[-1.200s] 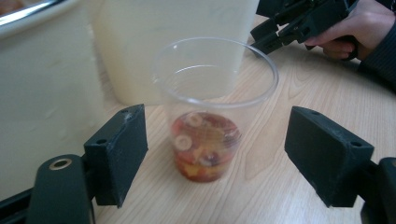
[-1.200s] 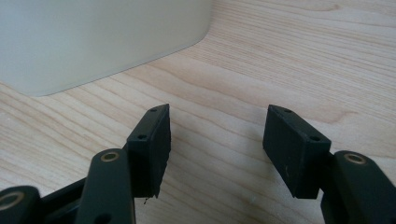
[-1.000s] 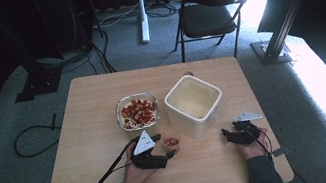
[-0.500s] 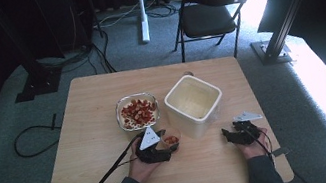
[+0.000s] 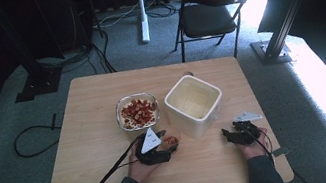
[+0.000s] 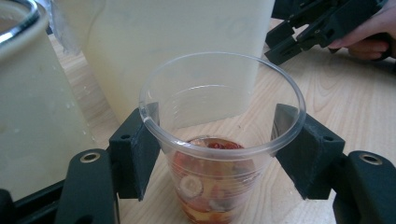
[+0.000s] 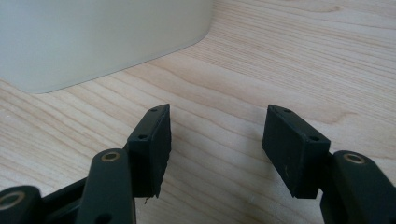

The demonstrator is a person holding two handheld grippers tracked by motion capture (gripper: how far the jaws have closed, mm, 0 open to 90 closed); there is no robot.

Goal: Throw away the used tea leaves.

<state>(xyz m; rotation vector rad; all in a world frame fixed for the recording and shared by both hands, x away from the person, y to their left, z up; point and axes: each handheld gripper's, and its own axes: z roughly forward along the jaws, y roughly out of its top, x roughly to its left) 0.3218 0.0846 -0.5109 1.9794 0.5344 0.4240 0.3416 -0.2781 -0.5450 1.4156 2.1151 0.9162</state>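
- The cup (image 6: 219,140) is pinched by the left gripper (image 6: 219,154), whose jaws have just been closing — it stands on the table (image 5: 95,149), just beside the white bin (image 5: 195,104).
- The right gripper (image 7: 215,149) is held spread, with nothing between its jaws.

A black folding chair (image 5: 212,14) stands on grey carpet (image 5: 11,164) beyond the wooden table (image 5: 95,91).

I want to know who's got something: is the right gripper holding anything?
No, the right gripper has its jaws apart with only bare wooden table between them.
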